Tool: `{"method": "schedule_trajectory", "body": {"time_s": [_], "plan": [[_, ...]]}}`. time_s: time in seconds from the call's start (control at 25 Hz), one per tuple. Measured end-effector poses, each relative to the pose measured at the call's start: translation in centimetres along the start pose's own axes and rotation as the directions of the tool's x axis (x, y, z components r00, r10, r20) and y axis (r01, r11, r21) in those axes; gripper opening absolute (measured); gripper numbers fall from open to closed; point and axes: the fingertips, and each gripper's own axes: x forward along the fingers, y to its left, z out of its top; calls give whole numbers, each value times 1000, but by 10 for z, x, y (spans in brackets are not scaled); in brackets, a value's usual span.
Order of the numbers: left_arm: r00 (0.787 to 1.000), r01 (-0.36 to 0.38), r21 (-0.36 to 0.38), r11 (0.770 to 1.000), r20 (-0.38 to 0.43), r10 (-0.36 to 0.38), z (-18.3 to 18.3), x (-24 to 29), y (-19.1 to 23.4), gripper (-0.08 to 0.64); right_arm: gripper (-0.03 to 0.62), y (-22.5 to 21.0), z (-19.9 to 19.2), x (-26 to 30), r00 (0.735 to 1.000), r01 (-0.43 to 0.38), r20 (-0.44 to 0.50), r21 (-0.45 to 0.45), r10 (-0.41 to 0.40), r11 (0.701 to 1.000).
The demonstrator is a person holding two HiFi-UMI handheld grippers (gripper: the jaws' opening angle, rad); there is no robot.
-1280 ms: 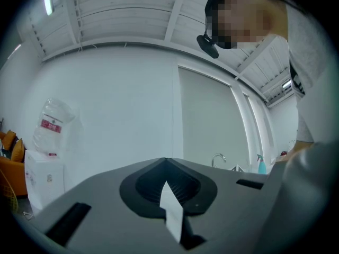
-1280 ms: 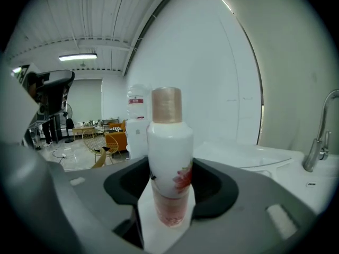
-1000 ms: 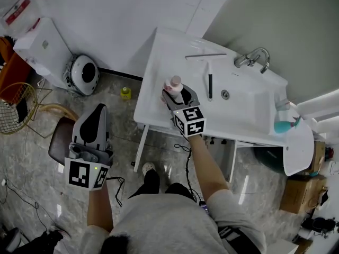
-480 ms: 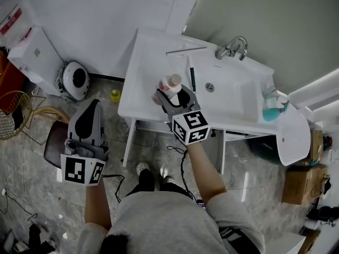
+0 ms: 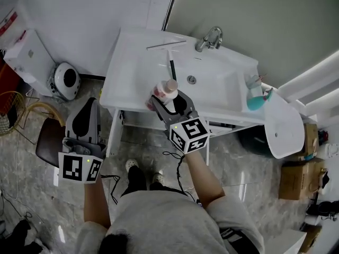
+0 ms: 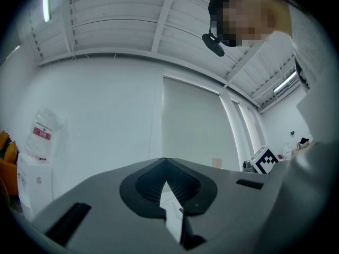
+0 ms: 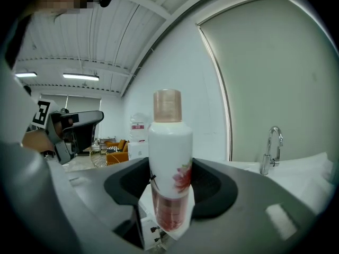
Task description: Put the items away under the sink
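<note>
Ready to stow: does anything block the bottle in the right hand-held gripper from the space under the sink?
Only the front rim of the sink, which the bottle must clear; no door shows, but the space beneath is mostly hidden.

The white sink top carries a squeegee near its back left corner, a faucet on the back edge, and a teal container at its right end.
</note>
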Motion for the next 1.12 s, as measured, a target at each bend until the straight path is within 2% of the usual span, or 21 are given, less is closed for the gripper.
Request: {"method": "schedule_trajectory", "body": {"time_s": [0.56, 0.84, 1.12], "plan": [[999, -31, 30, 999, 10, 31, 11, -37, -108, -2, 239, -3, -17, -103, 999, -55, 3, 2, 55, 999], [998, -63, 44, 997, -2, 63, 5, -59, -129, -2, 239, 2, -42, -125, 998, -69, -12, 25, 69, 997], [997, -72, 38, 997, -14, 73, -7, -75, -132, -2, 239, 10, -65, -128, 998, -64, -28, 20, 65, 998]]}}
